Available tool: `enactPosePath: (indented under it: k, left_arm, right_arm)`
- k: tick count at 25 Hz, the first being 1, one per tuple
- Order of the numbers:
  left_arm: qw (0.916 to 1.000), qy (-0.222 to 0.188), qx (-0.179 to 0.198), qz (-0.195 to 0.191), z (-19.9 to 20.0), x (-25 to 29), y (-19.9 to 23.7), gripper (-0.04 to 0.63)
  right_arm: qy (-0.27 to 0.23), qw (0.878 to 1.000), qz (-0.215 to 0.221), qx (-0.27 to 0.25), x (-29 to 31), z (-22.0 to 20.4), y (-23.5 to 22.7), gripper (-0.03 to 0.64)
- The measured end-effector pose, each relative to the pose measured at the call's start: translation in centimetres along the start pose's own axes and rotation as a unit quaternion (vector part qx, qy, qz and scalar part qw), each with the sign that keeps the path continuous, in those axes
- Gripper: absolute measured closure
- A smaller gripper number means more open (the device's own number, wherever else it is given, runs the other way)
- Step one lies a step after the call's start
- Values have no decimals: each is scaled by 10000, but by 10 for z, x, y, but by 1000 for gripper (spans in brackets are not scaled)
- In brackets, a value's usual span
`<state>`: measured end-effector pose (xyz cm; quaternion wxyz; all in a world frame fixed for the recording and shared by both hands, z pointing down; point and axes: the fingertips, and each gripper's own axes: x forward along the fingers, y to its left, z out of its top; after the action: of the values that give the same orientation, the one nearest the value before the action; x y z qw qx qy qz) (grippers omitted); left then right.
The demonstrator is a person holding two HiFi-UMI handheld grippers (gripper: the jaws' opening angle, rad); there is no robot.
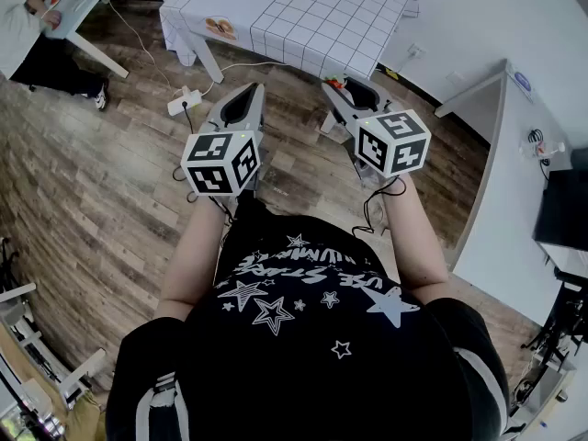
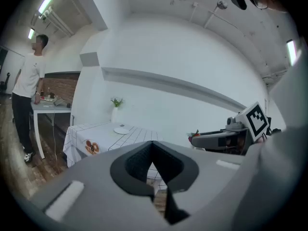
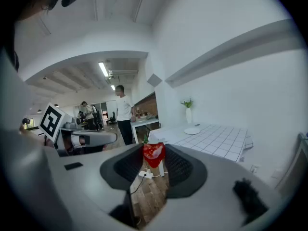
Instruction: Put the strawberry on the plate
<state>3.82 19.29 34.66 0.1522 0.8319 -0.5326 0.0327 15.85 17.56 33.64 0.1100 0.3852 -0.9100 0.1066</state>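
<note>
A red strawberry [image 3: 154, 154] with a green top hangs in the air, and my right gripper [image 3: 154, 159] is shut on it at the jaw tips. It also shows as a small red spot at the right gripper's tip [image 1: 336, 84] in the head view, and the strawberry [image 2: 195, 135] is visible from the left gripper view too. The white plate [image 2: 121, 130] lies on a table with a white grid cloth [image 1: 303, 16] ahead of both grippers; the plate [image 3: 192, 130] is some way beyond the strawberry. My left gripper [image 2: 153, 146] is held beside the right one, jaws together with nothing between them.
A vase with a green plant [image 2: 115, 111] stands behind the plate. A person in a white shirt [image 3: 122, 110] stands at a second table to the left. A power strip with cables [image 1: 184, 102] lies on the wood floor. A white desk [image 1: 514, 182] runs along the right.
</note>
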Motion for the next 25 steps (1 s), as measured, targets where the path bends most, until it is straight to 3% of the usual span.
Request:
enactPosePath:
  k: [25]
  left_arm:
    - [9998,59,151,133,-10,-21,-6,589]
  right_arm:
    - [-68,10000,-23,40,-12,-5,8,468]
